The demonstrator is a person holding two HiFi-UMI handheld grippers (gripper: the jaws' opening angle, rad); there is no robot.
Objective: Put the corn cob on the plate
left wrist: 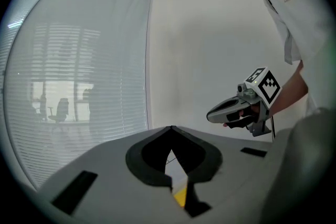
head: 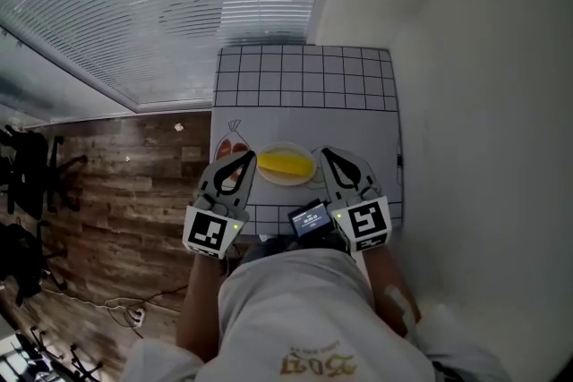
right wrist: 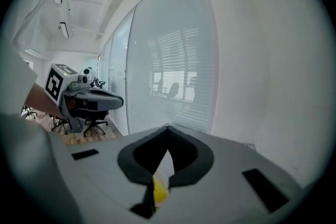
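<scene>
Corn cob point(head: 286, 163) on plate point(head: 291, 182), toward table point(head: 304, 85) front edge, wall point(head: 483, 103) at right

The person wears a white shirt point(head: 300, 309) with short sleeves and gold print point(head: 315, 364) on the front. Each hand carries a pale grey tool, the left claw point(head: 244, 156) and the right claw point(head: 324, 152), with black-lined jaws that curve into a teardrop outline and black slots on the flat grey body. A white cube with black square markers sits at the back of each, the left cube point(head: 211, 231) and the right cube point(head: 368, 222), and a small lit screen point(head: 310, 218) sits beside the right one.
</scene>
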